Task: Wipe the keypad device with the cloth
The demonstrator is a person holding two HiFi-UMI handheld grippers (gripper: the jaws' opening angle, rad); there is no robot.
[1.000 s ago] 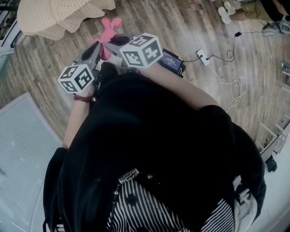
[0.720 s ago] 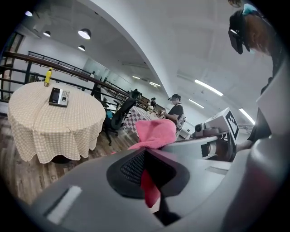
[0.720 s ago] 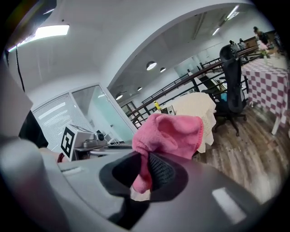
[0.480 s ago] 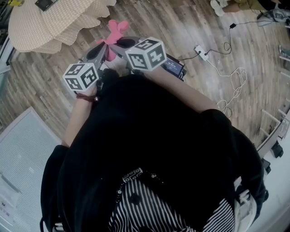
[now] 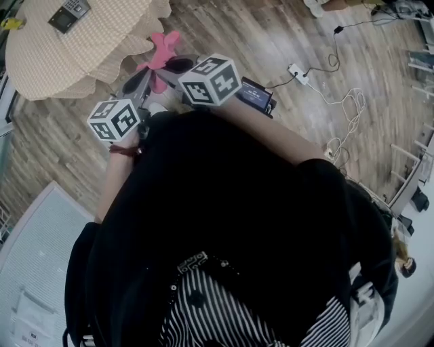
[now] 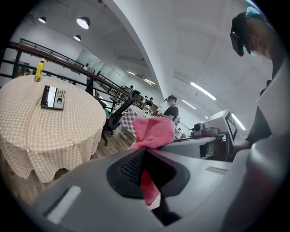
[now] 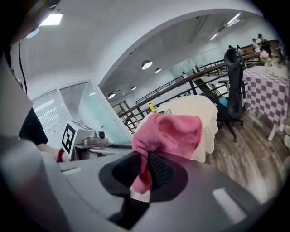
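Note:
A pink cloth (image 5: 160, 53) hangs bunched between my two grippers, held in front of the person's body. In the left gripper view the left gripper (image 6: 145, 152) is shut on the cloth (image 6: 152, 131), and a strip of it runs down between the jaws. The right gripper (image 7: 145, 156) is also shut on the cloth (image 7: 170, 131), whose white label shows below. The keypad device (image 5: 68, 13) lies flat on a round table with a beige checked cover (image 5: 102, 47), far ahead to the left, and shows again (image 6: 53, 97) in the left gripper view.
A yellow bottle (image 6: 39, 69) stands on the table's far side. A power strip (image 5: 296, 72) and loose cables (image 5: 346, 115) lie on the wooden floor to the right. An office chair (image 7: 233, 86) and a checked table (image 7: 272, 86) stand further off. A grey mat (image 5: 34, 271) is at the left.
The head view has swung, so the beige table and the keypad device on it have come into view at top left. Both grippers stay together on the pink cloth.

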